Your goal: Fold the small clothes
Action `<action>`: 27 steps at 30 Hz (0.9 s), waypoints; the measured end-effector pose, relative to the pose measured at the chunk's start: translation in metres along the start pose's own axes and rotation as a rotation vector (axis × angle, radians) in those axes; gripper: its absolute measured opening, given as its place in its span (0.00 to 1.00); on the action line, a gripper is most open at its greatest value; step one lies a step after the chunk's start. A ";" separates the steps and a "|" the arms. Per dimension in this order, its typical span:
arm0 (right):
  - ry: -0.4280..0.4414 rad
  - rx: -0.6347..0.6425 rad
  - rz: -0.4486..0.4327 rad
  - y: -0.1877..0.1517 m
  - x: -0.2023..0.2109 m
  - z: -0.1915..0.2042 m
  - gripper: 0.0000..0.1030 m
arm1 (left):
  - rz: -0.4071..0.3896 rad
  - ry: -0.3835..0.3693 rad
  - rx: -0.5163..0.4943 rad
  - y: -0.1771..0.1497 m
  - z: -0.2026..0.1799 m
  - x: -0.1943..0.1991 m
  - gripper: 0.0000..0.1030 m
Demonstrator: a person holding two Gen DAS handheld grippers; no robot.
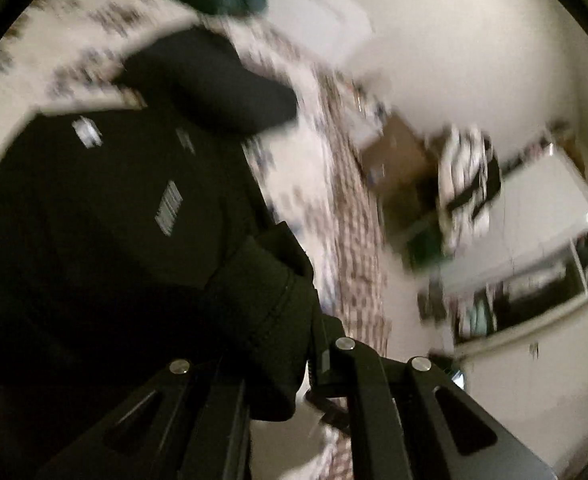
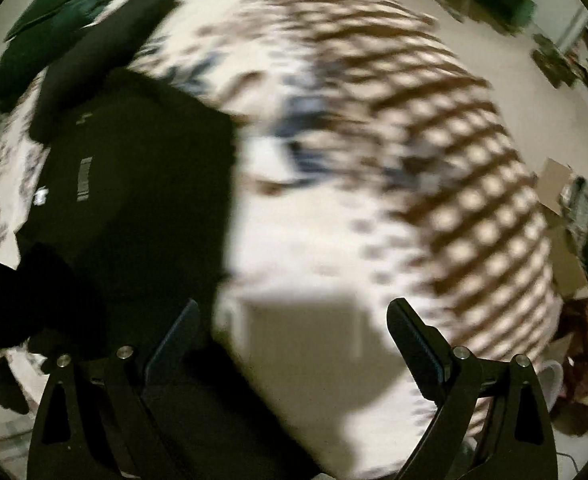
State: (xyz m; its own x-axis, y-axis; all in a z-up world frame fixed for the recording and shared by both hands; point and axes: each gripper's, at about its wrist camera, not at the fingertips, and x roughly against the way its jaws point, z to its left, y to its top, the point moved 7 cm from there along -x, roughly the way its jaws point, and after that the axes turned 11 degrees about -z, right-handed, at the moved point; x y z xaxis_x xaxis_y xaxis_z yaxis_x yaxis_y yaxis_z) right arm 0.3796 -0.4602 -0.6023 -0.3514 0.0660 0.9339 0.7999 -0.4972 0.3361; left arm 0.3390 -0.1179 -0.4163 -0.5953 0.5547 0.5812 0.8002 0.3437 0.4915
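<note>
The black shirt (image 2: 133,184) lies spread on the bed (image 2: 334,208), over a white bedspread with a brown check pattern, with one sleeve (image 2: 101,48) stretched toward a dark green cushion (image 2: 53,28). The left gripper (image 1: 294,364) has its fingers nipped together on a fold of the shirt's black cloth, lifted off the bed. The right gripper (image 2: 294,344) hangs above the bedspread with its fingers spread wide and nothing between them. Both views are blurred.
</note>
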 end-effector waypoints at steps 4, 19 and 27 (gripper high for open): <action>-0.017 -0.044 0.028 -0.006 -0.004 -0.049 0.94 | 0.203 0.063 -0.063 -0.050 0.005 -0.035 0.29; 0.361 -0.127 0.123 -0.012 -0.001 0.027 0.94 | 0.118 0.569 -0.140 0.007 0.164 0.080 0.92; 0.223 -0.174 0.186 -0.044 -0.048 0.042 0.21 | 0.149 0.718 0.051 0.001 0.266 0.094 0.92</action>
State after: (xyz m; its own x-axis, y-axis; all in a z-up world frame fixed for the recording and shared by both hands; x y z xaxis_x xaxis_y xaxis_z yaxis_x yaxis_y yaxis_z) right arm 0.3816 -0.4053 -0.6574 -0.3201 -0.2210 0.9212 0.7720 -0.6244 0.1185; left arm 0.3029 0.1365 -0.5338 -0.3670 -0.0290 0.9298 0.8682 0.3482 0.3535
